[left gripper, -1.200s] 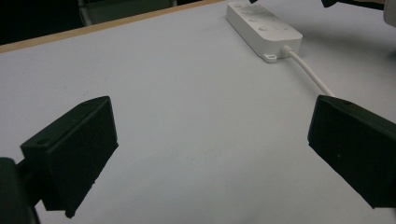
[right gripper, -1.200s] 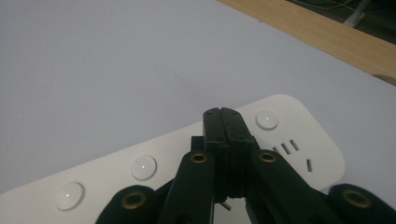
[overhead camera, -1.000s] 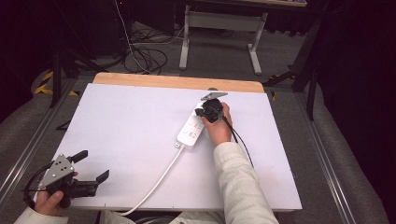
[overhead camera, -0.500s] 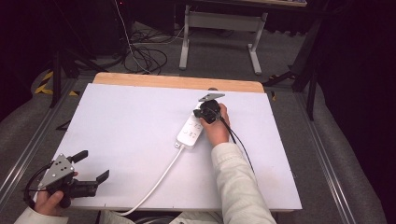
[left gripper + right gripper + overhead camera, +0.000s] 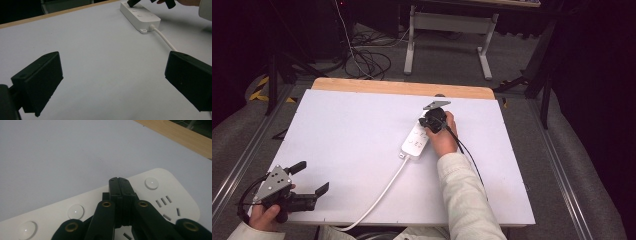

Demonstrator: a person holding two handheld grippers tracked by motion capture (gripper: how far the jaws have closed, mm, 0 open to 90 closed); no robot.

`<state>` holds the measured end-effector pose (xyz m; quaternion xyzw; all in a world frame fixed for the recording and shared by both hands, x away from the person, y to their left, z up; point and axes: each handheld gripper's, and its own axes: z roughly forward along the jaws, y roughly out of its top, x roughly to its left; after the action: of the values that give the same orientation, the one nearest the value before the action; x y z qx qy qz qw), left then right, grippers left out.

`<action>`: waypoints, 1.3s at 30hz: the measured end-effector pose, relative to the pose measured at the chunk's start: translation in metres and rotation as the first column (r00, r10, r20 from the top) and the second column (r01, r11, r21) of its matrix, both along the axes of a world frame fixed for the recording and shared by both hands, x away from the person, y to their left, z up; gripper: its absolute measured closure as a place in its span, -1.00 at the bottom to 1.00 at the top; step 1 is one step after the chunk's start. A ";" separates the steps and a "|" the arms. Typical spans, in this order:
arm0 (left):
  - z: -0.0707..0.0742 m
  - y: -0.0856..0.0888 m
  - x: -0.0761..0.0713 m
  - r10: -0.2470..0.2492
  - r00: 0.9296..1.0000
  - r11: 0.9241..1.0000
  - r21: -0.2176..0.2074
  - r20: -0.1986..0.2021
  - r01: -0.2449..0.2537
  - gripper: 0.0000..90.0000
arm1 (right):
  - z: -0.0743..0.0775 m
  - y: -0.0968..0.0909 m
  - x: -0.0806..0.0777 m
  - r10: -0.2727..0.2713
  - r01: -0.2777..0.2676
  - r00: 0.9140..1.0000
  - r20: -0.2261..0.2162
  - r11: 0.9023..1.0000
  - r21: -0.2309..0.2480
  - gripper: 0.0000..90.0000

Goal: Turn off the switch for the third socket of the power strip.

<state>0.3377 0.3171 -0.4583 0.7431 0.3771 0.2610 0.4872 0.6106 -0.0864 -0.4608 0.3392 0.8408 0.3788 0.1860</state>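
Observation:
A white power strip [image 5: 414, 142] lies right of centre on the white board, and its white cord [image 5: 382, 192] runs toward the near edge. My right gripper [image 5: 427, 121] is shut with nothing between its jaws. Its tips rest over the far end of the strip. In the right gripper view the closed tips [image 5: 119, 180] sit above the power strip [image 5: 165, 195], between two round white buttons [image 5: 151, 183] and beside a socket's slots. My left gripper [image 5: 312, 176] stands open over the near left corner. Nothing lies between its wide-set jaws [image 5: 113, 75], and the power strip [image 5: 141, 15] is far off.
The white board [image 5: 342, 130] has a wooden strip [image 5: 402, 87] along its far edge. Beyond it are a dark floor, loose cables [image 5: 367, 60] and a grey stand [image 5: 447, 30]. Metal rails [image 5: 557, 165] run along both sides of the table.

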 end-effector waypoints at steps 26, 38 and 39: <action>0.000 -0.001 0.000 0.006 1.000 1.000 0.000 -0.004 -0.006 -0.95 | 0.003 0.007 -0.003 -0.032 0.031 0.999 -0.008 0.998 -0.054 1.00; 0.000 0.000 0.000 0.005 1.000 1.000 -0.002 -0.004 -0.005 -0.95 | 0.004 0.007 -0.002 -0.028 0.028 1.000 -0.010 0.998 -0.054 1.00; 0.000 0.000 0.000 0.004 1.000 1.000 -0.003 -0.006 -0.004 -0.95 | 0.006 0.006 -0.003 -0.022 0.023 1.000 0.003 0.998 -0.054 1.00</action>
<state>0.3379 0.3167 -0.4585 0.7424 0.3807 0.2592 0.4865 0.6076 -0.0803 -0.4545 0.3429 0.8467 0.3541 0.2005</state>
